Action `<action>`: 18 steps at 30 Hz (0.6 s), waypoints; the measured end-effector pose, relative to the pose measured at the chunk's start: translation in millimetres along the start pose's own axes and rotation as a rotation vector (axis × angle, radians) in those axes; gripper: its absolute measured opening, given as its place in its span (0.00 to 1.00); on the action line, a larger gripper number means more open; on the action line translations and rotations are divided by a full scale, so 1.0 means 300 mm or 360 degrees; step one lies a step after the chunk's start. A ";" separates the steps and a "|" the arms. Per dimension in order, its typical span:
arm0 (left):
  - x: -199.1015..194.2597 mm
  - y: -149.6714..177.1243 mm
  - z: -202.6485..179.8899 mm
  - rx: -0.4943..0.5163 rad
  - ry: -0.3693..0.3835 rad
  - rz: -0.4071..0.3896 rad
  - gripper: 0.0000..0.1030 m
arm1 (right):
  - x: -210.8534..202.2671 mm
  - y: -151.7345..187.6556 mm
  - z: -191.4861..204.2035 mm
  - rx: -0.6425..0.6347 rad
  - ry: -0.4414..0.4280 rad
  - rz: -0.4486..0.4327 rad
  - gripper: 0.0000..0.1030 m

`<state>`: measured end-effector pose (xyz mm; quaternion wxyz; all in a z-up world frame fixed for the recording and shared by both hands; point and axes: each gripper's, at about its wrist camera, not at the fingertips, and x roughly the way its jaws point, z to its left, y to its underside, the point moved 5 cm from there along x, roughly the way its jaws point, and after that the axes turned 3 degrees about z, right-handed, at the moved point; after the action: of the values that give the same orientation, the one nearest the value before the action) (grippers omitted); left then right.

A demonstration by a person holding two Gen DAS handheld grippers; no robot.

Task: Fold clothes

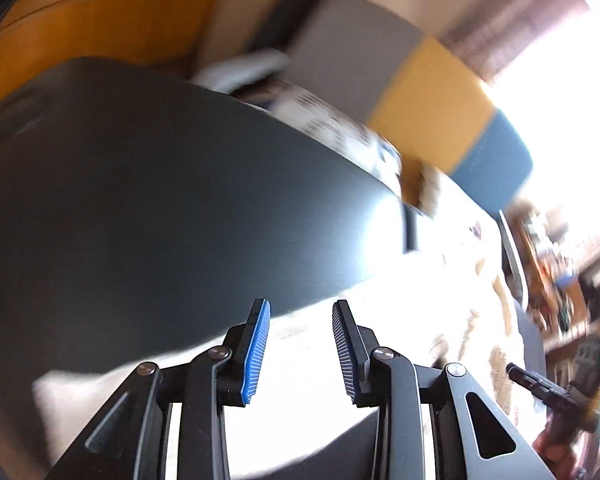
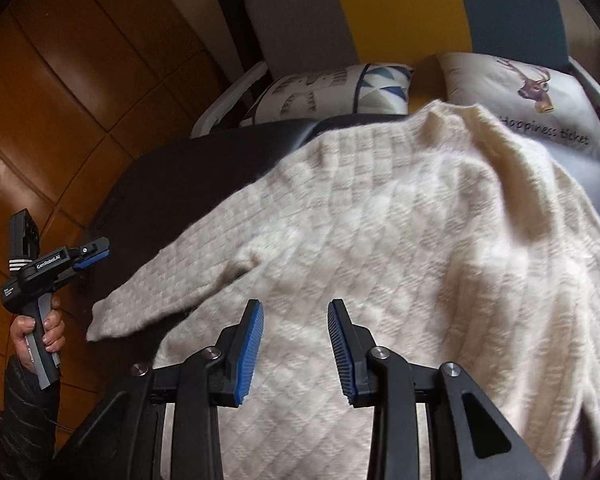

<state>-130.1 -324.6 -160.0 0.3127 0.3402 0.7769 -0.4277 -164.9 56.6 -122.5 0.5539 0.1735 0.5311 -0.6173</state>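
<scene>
1. Count: one sweater (image 2: 400,240), two pillows (image 2: 332,88) at the far edge of the dark surface (image 2: 188,172), two grippers, and one hand (image 2: 40,332) in a dark sleeve (image 2: 28,408) holding the left one.
2. Right gripper (image 2: 296,352): its blue-padded fingers (image 2: 248,352) stand wide apart with nothing between them, poised over the near part of the sweater; whether they touch the knit cannot be told.
3. Left gripper (image 1: 300,352): in its own blurred view the fingers (image 1: 256,352) are likewise spread and empty, aimed at the sweater's washed-out left edge. The right wrist view shows this gripper (image 2: 96,254) well left of the cloth, off the surface's left side, touching nothing.
4. Sweater: cream, thick, with a cable or diamond knit. It lies spread over the right and near part of the dark surface, rumpled, collar toward the far pillows. One sleeve (image 2: 148,300) runs out to the near left, its cuff end lying flat.
5. Behind the pillows stands a backrest (image 2: 400,4) in grey, yellow and blue; wood panels (image 2: 80,80) fill the left.
</scene>
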 end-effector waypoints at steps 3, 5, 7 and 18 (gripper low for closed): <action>0.158 -0.086 -0.156 0.0093 0.0069 0.0086 0.32 | -0.047 -0.065 -0.140 0.0078 0.0104 -0.0067 0.33; 0.268 -0.125 -0.284 0.0161 0.0094 0.0141 0.32 | -0.069 -0.099 -0.227 0.0125 0.0168 -0.0107 0.33; 0.398 -0.174 -0.453 0.0241 0.0134 0.0183 0.30 | -0.096 -0.130 -0.321 0.0165 0.0283 -0.0156 0.33; 0.667 -0.130 -0.825 0.0735 0.0029 0.0269 0.30 | -0.030 -0.217 -0.632 0.0176 0.0544 -0.0011 0.33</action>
<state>-324.2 -71.0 -189.4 0.2544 0.4704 0.6300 -0.5631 -289.4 210.4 -156.3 0.4430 0.3042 0.5834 -0.6090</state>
